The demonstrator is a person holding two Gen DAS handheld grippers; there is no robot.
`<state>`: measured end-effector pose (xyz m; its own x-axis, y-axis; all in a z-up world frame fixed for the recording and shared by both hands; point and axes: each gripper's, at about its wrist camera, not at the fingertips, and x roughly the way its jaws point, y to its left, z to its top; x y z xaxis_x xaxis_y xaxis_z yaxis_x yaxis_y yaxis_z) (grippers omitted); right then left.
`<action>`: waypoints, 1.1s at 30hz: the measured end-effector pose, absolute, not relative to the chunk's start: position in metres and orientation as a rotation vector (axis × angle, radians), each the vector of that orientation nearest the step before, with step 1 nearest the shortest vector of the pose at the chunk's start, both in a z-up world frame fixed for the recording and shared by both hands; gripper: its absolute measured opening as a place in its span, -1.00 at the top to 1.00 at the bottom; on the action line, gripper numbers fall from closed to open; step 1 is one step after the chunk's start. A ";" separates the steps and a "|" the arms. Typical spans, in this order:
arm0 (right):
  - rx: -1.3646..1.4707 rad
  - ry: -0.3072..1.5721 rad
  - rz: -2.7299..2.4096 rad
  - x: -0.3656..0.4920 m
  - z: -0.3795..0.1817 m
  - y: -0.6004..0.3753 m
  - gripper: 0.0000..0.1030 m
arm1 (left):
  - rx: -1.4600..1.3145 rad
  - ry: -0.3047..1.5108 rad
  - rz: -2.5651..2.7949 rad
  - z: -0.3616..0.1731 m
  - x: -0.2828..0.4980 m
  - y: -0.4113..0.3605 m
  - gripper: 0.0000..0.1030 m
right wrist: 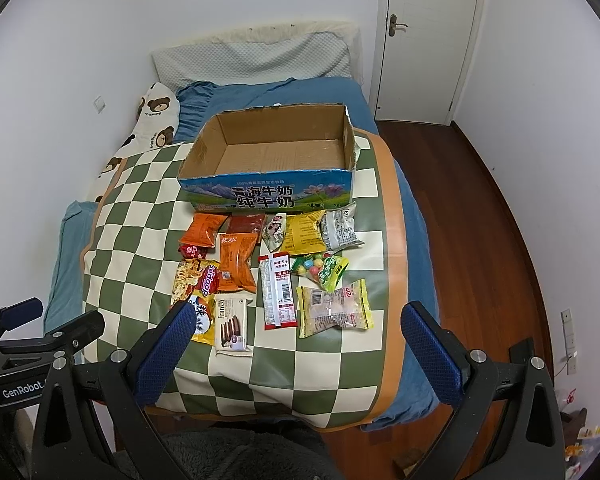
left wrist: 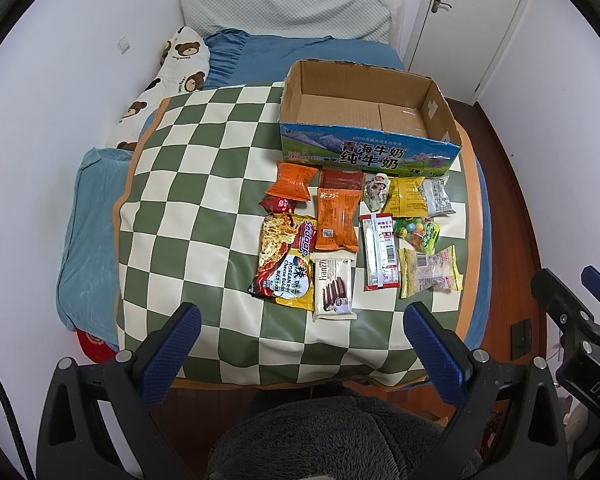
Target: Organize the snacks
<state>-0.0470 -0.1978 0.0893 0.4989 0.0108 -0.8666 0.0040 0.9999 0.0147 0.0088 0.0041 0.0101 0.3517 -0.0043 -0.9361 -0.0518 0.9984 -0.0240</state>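
An empty cardboard milk box [left wrist: 370,148] [right wrist: 268,194] stands open on a green-and-white checkered cloth [left wrist: 204,184] [right wrist: 140,240]. In front of it lie several snack packets: a Sedaap noodle pack [left wrist: 286,260] [right wrist: 196,284], a Franzzi biscuit pack [left wrist: 334,286] [right wrist: 232,326], an orange packet [left wrist: 336,220] [right wrist: 236,262], a red-and-white strip pack [left wrist: 380,258] [right wrist: 278,292], a candy bag [left wrist: 418,234] [right wrist: 324,272] and a yellow wrapped pack [left wrist: 430,272] [right wrist: 334,308]. My left gripper [left wrist: 302,316] hangs open, well short of the snacks. My right gripper [right wrist: 298,316] is open too, holding nothing.
The cloth covers a bed with blue bedding [left wrist: 88,240] [right wrist: 416,240], a bear-print pillow [left wrist: 172,76] [right wrist: 156,120] and a grey pillow [left wrist: 284,12]. White walls stand at left, a door [right wrist: 428,40] at back right, wooden floor [right wrist: 480,220] on the right. Grey fleece clothing [left wrist: 332,436] fills the bottom.
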 end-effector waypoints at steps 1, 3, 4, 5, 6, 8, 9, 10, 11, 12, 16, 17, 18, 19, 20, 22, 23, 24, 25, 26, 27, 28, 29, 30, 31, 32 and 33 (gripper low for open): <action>0.014 1.048 0.004 -0.047 0.089 -0.198 -1.00 | -0.053 1.211 0.031 0.010 0.009 0.004 -1.00; 0.017 1.049 0.005 -0.047 0.089 -0.198 -1.00 | -0.053 1.211 0.031 0.010 0.009 0.004 -1.00; 0.016 1.049 0.004 -0.047 0.089 -0.197 -1.00 | -0.052 1.209 0.032 0.011 0.009 0.004 -1.00; 0.014 1.049 0.004 -0.047 0.089 -0.198 -1.00 | -0.051 1.208 0.032 0.011 0.010 0.004 -1.00; 0.016 1.049 0.004 -0.048 0.090 -0.198 -1.00 | -0.052 1.208 0.032 0.012 0.011 0.005 -1.00; 0.015 1.048 0.003 -0.048 0.090 -0.197 -1.00 | -0.051 1.208 0.033 0.012 0.011 0.005 -1.00; 0.015 1.048 0.003 -0.048 0.090 -0.197 -1.00 | -0.051 1.208 0.032 0.012 0.011 0.005 -1.00; 0.016 1.047 0.003 -0.047 0.090 -0.197 -1.00 | -0.051 1.207 0.031 0.012 0.012 0.005 -1.00; 0.016 1.048 0.003 -0.048 0.090 -0.197 -1.00 | -0.050 1.206 0.031 0.013 0.012 0.005 -1.00; 0.016 1.048 0.003 -0.047 0.090 -0.197 -1.00 | -0.049 1.205 0.031 0.013 0.012 0.005 -1.00; 0.018 1.048 0.005 -0.048 0.091 -0.197 -1.00 | -0.048 1.204 0.032 0.014 0.014 0.006 -1.00; 0.018 1.047 0.004 -0.048 0.091 -0.196 -1.00 | -0.050 1.204 0.032 0.014 0.014 0.006 -1.00; 0.018 1.047 0.004 -0.048 0.091 -0.196 -1.00 | -0.050 1.204 0.032 0.014 0.014 0.006 -1.00; 0.019 1.046 0.004 -0.048 0.091 -0.196 -1.00 | -0.048 1.204 0.032 0.014 0.014 0.006 -1.00; 0.020 1.045 0.003 -0.048 0.091 -0.196 -1.00 | -0.048 1.204 0.032 0.014 0.015 0.006 -1.00; 0.028 1.044 0.003 -0.048 0.092 -0.195 -1.00 | -0.048 1.204 0.033 0.014 0.013 0.006 -1.00; 0.033 1.046 0.003 -0.048 0.090 -0.195 -1.00 | -0.047 1.200 0.035 0.014 0.013 0.006 -1.00; 0.039 1.049 0.004 -0.047 0.088 -0.196 -1.00 | -0.043 1.195 0.043 0.014 0.016 0.008 -1.00; 0.047 1.053 0.004 -0.046 0.085 -0.196 -1.00 | -0.039 1.187 0.053 0.014 0.019 0.010 -1.00; 0.058 1.056 0.006 -0.045 0.081 -0.198 -1.00 | -0.032 1.177 0.066 0.014 0.024 0.014 -1.00; 0.073 1.063 0.010 -0.042 0.075 -0.200 -1.00 | -0.020 1.167 0.081 0.015 0.028 0.018 -1.00; 0.091 1.072 0.015 -0.038 0.068 -0.200 -1.00 | -0.004 1.163 0.100 0.011 0.033 0.022 -1.00; 0.110 1.084 0.020 -0.034 0.058 -0.201 -1.00 | 0.017 1.159 0.124 0.006 0.039 0.027 -1.00; 0.128 1.102 0.025 -0.029 0.047 -0.201 -1.00 | 0.044 1.158 0.147 -0.002 0.044 0.031 -1.00; 0.142 1.121 0.027 -0.024 0.035 -0.201 -1.00 | 0.072 1.166 0.168 -0.011 0.051 0.035 -1.00; 0.154 1.147 0.027 -0.018 0.021 -0.200 -1.00 | 0.099 1.179 0.184 -0.022 0.058 0.040 -1.00; 0.166 1.177 0.030 -0.012 0.006 -0.199 -1.00 | 0.122 1.191 0.198 -0.034 0.063 0.045 -1.00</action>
